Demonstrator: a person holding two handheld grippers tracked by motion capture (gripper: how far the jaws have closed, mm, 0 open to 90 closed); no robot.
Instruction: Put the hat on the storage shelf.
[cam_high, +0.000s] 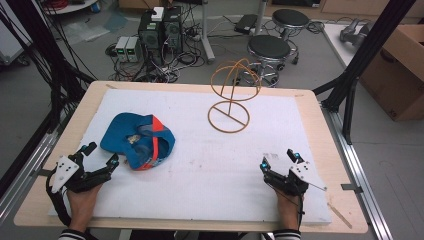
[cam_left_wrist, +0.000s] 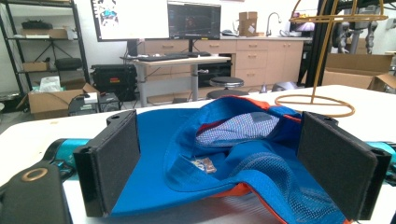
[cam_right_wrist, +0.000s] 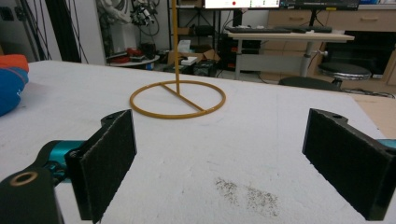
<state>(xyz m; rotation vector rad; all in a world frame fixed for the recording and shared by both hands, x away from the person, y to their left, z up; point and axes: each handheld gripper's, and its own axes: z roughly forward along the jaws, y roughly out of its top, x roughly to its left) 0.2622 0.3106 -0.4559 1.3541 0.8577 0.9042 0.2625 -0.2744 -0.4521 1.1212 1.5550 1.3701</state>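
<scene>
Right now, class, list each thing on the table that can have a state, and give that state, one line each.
Blue and orange fabric cap: upside down, crumpled, lying on the white mat.
Gold wire hat stand: upright, bare.
Left hand-held gripper: open, jaws either side of the cap's edge, not pressing.
Right hand-held gripper: open, holding nothing.

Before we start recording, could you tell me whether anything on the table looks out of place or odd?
The blue and orange cap lies upside down and crumpled on the white mat, inner lining showing, instead of sitting on the wire stand. A faint dark smudge marks the mat near the right gripper.
</scene>
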